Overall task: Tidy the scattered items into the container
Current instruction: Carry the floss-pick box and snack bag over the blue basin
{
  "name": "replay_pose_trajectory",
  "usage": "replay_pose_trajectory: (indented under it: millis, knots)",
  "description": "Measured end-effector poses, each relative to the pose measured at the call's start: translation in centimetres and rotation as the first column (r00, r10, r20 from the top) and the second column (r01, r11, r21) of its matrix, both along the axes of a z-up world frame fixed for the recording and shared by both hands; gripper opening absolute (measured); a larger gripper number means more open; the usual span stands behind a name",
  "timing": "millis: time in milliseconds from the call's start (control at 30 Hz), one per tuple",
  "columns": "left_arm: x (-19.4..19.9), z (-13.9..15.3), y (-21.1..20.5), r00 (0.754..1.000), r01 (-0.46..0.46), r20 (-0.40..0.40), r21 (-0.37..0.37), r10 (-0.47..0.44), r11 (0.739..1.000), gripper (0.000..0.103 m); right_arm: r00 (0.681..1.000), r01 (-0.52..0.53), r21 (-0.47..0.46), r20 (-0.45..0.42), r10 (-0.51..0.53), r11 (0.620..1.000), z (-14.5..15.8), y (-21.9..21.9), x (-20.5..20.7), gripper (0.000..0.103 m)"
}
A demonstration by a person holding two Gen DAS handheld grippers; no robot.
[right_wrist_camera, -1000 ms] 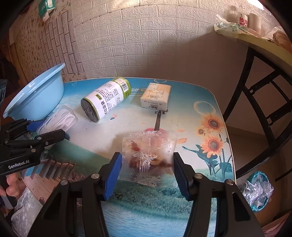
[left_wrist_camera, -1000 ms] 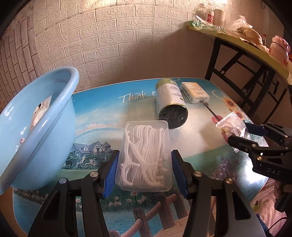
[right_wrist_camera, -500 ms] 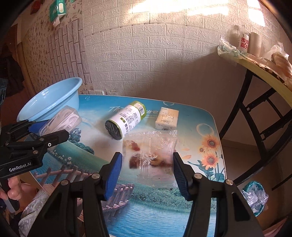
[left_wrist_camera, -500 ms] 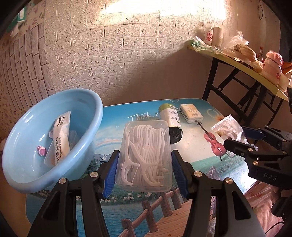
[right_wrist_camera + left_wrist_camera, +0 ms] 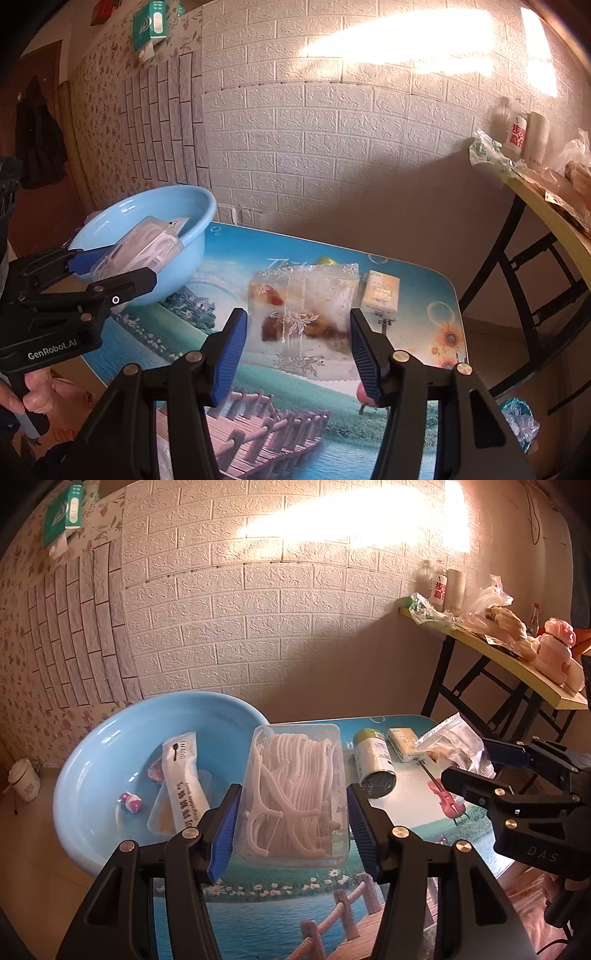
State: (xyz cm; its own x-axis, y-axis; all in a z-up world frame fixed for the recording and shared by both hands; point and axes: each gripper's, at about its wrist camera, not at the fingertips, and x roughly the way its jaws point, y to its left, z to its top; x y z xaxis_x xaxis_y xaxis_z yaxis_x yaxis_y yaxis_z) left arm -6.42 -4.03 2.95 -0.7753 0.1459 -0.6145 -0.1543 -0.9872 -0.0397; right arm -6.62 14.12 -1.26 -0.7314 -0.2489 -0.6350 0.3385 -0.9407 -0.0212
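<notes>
Your left gripper [image 5: 291,808] grips the floss box [image 5: 295,794] beside the basin [image 5: 85,760] (spoon packet [image 5: 183,775] inside); your right gripper [image 5: 297,341] clamps the snack bag [image 5: 306,314], apparently above the can [image 5: 373,762].

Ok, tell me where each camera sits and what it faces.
Left wrist: on the left claw, facing the floss pick box and blue basin; right claw shows.
Right wrist: on the right claw, facing the snack bag; left claw shows.
Shared: basin, table, both claws.

Can [image 5: 327,260] mostly hidden behind the snack bag [image 5: 306,314].
</notes>
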Motion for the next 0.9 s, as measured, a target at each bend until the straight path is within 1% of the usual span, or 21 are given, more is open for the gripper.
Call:
replay_pose_trajectory:
  millis: [233, 567, 700, 900]
  knots:
    - [-0.1, 1.7, -4.2, 0.997, -0.064, -0.038, 0.005, 0.064, 0.998, 0.054, 0.997, -0.073, 0.016, -0.036, 0.073, 0.997, 2.1, -4.9, -0.7, 0.057]
    - [-0.1, 0.9, -9.9, 0.984, -0.174, -0.024, 0.010, 0.175, 0.985, 0.054, 0.984, -0.169, 0.019, -0.049, 0.170, 0.985, 3.0, -11.2, -1.7, 0.057]
    - [-0.2, 0.8, -11.0, 0.981, -0.193, -0.026, 0.010, 0.193, 0.981, 0.054, 0.981, -0.190, 0.016, -0.046, 0.190, 0.982, 2.9, -12.6, -2.2, 0.057]
    - [-0.4, 0.9, -11.8, 0.980, -0.198, -0.028, 0.010, 0.199, 0.980, 0.054, 0.979, -0.200, 0.027, -0.043, 0.201, 0.979, 3.0, -13.4, -2.9, 0.057]
